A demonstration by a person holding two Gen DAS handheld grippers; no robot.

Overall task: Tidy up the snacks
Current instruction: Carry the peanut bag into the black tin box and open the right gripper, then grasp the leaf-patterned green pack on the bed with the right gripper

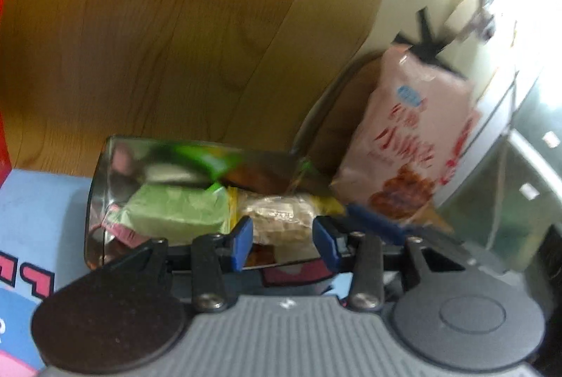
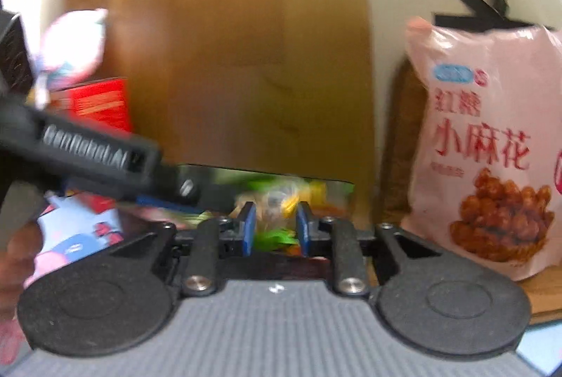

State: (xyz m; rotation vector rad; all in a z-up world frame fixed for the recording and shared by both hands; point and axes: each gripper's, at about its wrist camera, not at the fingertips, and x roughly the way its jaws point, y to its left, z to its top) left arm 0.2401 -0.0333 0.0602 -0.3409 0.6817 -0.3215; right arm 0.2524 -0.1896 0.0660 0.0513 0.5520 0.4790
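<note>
On the wooden tabletop, straight ahead of both my grippers, sits the clear snack bin, a see-through box with small wrapped snacks inside. Through my left camera I make out a pale green packet in it and, beside that, a clear-wrapped pale biscuit pack with yellow edging; the rest is a blur of green and pink wrappers. My left gripper hangs just over the near rim, its blue pads standing apart with the biscuit pack showing in the gap behind them, and I see nothing pinched between them. My right gripper looks at the same bin from the other side; its jaws also stand parted with only blurred wrappers visible beyond, no item clamped. The left tool's black body crosses the left of that view. Just right of the bin stands a large pink bag printed with red characters and fried twists, upright against a brown curved shape I cannot identify. Left of the bin I see a red box, and a blue printed surface lies under the bin's near corner.
</note>
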